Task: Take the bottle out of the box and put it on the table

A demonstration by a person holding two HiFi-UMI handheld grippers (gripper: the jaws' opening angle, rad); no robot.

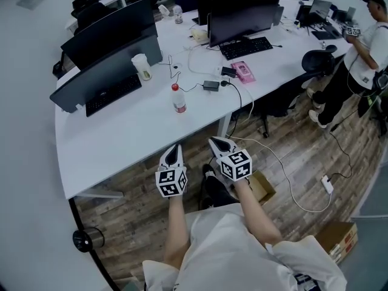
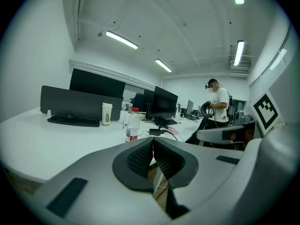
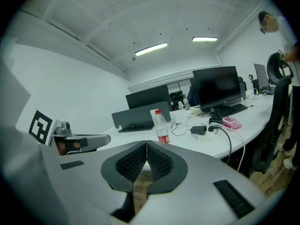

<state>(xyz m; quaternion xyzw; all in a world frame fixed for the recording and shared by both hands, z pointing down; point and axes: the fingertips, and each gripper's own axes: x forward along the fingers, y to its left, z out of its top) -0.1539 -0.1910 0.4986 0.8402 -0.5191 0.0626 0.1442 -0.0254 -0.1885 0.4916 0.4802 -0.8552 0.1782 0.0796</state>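
Observation:
A clear bottle [image 1: 178, 99] with a red cap and red label stands upright on the white table [image 1: 121, 138], clear of both grippers. The left gripper view shows the bottle [image 2: 133, 125] ahead, and so does the right gripper view [image 3: 162, 127]. My left gripper [image 1: 174, 150] and right gripper [image 1: 217, 142] hover side by side at the table's near edge, both pointing toward the bottle. Each is shut with nothing between its pads [image 2: 140, 156] [image 3: 133, 161]. An open cardboard box [image 1: 262, 187] sits on the floor by my right arm.
Dark monitors [image 1: 112, 32], keyboards [image 1: 245, 47], a paper cup [image 1: 142, 66], a pink object [image 1: 244, 71] and a power adapter [image 1: 211, 85] with cables share the table. A black chair [image 1: 318, 59] and a standing person [image 1: 357, 59] are at the right. A bin [image 1: 88, 239] stands lower left.

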